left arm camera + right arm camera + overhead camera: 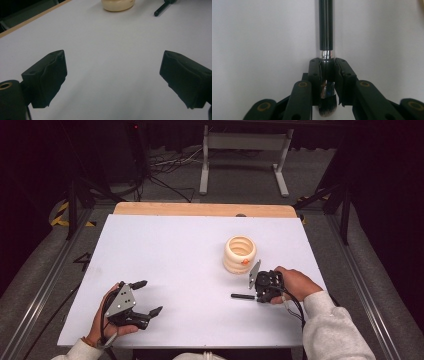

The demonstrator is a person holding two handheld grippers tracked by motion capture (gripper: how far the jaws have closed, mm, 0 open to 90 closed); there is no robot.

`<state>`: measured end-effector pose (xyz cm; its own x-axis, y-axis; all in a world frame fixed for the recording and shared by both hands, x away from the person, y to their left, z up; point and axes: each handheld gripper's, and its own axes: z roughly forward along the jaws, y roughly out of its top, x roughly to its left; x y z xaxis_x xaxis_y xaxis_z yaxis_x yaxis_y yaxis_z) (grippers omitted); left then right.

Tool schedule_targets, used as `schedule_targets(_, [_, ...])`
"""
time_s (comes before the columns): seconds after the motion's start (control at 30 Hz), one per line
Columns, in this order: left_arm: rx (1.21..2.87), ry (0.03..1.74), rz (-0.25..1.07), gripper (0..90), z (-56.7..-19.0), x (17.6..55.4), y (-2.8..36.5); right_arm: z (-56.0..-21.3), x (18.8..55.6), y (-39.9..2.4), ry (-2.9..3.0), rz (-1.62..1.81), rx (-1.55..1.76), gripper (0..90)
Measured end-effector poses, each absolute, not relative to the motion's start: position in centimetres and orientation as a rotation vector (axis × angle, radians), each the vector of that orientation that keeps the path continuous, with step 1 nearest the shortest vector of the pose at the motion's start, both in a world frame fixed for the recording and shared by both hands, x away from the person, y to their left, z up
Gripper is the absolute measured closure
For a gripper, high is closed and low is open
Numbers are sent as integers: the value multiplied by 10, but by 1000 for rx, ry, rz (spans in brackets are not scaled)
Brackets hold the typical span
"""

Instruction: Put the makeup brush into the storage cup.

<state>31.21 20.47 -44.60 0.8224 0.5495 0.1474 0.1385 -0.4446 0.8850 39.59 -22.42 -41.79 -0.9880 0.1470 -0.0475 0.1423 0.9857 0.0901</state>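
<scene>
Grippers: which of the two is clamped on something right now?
The right gripper, shut on the black makeup brush near its bristles; the left gripper is open over bare table.

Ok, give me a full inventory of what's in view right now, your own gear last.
Makeup brush: one, black handle, silver ferrule, lying on the table, clamped near the bristles.
Ribbed holder: one, cream, upright, right of centre, beside the brush.
Table: one, white top, wooden far edge.
Frame stand: one, grey, on the floor beyond the table.
Left hand-held gripper: one, black, open, near left edge.
Right hand-held gripper: one, black, shut on the brush.
</scene>
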Motion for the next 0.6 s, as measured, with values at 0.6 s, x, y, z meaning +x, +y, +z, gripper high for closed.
schedule_targets(0.6, [2002, 483, 521, 81, -445, 312, 202, -400, 374, -227, 2930, 317, 188, 900])
